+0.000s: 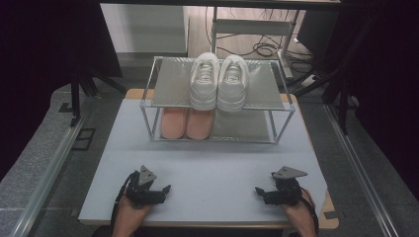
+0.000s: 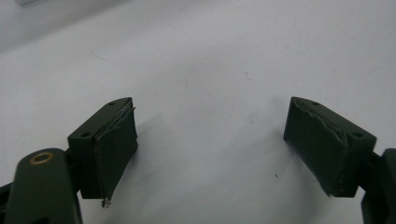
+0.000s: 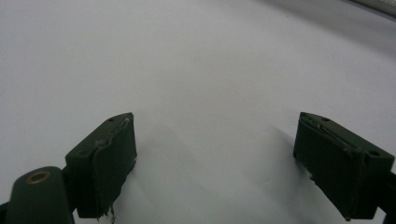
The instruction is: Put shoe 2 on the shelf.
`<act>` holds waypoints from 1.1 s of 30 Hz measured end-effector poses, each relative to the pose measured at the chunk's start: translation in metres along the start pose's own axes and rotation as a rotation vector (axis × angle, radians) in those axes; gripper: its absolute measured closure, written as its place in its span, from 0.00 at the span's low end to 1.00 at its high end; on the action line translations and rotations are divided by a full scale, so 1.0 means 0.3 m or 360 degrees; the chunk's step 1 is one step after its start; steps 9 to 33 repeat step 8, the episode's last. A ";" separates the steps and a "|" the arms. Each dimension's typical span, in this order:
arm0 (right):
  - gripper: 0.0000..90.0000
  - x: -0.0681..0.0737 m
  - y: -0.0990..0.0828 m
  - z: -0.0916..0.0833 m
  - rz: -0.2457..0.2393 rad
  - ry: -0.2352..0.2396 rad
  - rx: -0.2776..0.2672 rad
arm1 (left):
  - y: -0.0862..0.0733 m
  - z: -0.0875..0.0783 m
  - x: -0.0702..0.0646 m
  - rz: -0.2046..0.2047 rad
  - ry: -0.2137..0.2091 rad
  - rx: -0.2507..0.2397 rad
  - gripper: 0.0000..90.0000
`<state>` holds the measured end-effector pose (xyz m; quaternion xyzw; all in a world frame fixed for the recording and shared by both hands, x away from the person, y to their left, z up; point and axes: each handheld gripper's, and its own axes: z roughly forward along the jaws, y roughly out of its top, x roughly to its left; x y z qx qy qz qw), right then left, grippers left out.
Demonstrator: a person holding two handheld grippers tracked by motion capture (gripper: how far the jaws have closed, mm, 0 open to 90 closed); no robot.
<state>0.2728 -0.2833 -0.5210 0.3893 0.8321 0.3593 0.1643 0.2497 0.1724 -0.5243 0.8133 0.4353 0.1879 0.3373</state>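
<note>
Fingers [image 2: 114, 149] of the left gripper [image 1: 157, 191] and the right gripper [image 1: 264, 193] stand wide apart, holding nothing, low over the table [image 1: 212, 168]. No writing is readable on the white shoes [image 1: 217, 81], which stand on the rack [image 1: 281, 111] top shelf, well apart from both grippers.

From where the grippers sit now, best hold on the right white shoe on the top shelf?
Probably the toe end of the right white shoe, taken from the near side: the toe points at the person and overhangs the shelf edge. The right gripper, jaws open, could pinch its sides there, though the left shoe sits close alongside.
</note>
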 end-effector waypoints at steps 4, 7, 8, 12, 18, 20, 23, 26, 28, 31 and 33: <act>0.14 0.001 -0.002 0.001 -0.0004 -0.0003 -0.0005 | 0.000 0.000 -0.002 -0.0003 0.0003 -0.0006 0.19; 0.15 0.004 -0.003 0.001 -0.0001 -0.0013 -0.0007 | 0.000 0.000 -0.002 0.0007 0.0005 -0.0003 0.19; 0.15 0.004 -0.003 0.001 0.0001 -0.0012 -0.0008 | -0.001 0.000 -0.001 0.0005 0.0004 -0.0002 0.19; 0.15 0.004 -0.003 0.001 0.0001 -0.0012 -0.0008 | -0.001 0.000 -0.001 0.0005 0.0004 -0.0002 0.19; 0.15 0.004 -0.003 0.001 0.0001 -0.0012 -0.0008 | -0.001 0.000 -0.001 0.0005 0.0004 -0.0002 0.19; 0.15 0.004 -0.003 0.001 0.0001 -0.0012 -0.0008 | -0.001 0.000 -0.001 0.0005 0.0004 -0.0002 0.19; 0.15 0.004 -0.003 0.001 0.0001 -0.0012 -0.0008 | -0.001 0.000 -0.001 0.0005 0.0004 -0.0002 0.19; 0.15 0.004 -0.003 0.001 0.0001 -0.0012 -0.0008 | -0.001 0.000 -0.001 0.0005 0.0004 -0.0002 0.19; 0.15 0.004 -0.003 0.001 0.0001 -0.0012 -0.0008 | -0.001 0.000 -0.001 0.0005 0.0004 -0.0002 0.19; 0.15 0.004 -0.003 0.001 0.0001 -0.0012 -0.0008 | -0.001 0.000 -0.001 0.0005 0.0004 -0.0002 0.19; 0.15 0.004 -0.003 0.001 0.0001 -0.0012 -0.0008 | -0.001 0.000 -0.001 0.0005 0.0004 -0.0002 0.19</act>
